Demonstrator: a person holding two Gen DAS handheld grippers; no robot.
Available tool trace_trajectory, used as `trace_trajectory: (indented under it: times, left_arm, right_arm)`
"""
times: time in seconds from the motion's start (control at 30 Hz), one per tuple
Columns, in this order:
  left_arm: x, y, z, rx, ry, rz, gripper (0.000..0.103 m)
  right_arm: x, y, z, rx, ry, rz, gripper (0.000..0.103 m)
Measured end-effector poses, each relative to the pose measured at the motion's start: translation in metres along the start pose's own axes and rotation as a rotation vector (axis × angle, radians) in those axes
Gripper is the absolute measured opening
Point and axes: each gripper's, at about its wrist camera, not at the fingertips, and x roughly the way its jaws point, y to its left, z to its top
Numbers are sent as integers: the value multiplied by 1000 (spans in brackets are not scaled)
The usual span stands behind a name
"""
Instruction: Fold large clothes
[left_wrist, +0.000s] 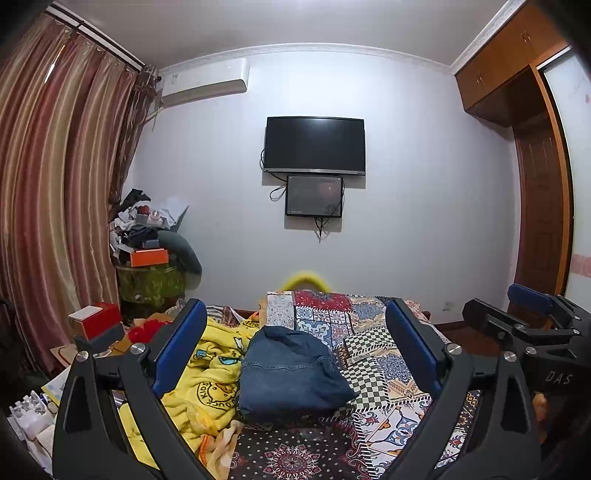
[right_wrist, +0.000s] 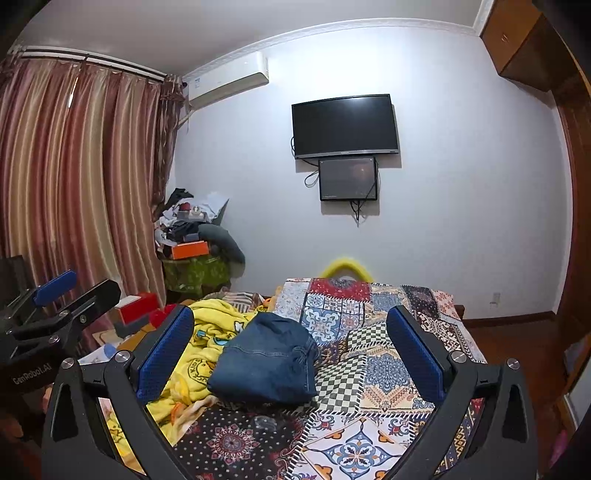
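Folded jeans (left_wrist: 291, 369) are seen on a patchwork bedspread (left_wrist: 373, 332), a yellow blanket (left_wrist: 210, 365) touching them at 9 o'clock, while the left gripper (left_wrist: 295, 325) and right gripper (right_wrist: 291, 332) are held above, both spread wide and empty, facing a wall-mounted TV (left_wrist: 315, 144).

1 folded denim garment (left_wrist: 291, 369), 1 yellow blanket (left_wrist: 210, 369), 1 patchwork bedspread (left_wrist: 373, 350), 2 wall screens: TV (left_wrist: 315, 144), smaller monitor (left_wrist: 314, 196).
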Motion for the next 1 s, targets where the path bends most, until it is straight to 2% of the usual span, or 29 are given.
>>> trace_trajectory:
  times: [1.0]
  left_arm:
    - [9, 6, -8, -7, 49, -32, 98]
  right_arm:
    - [1, -2, -2, 4, 13, -3, 103]
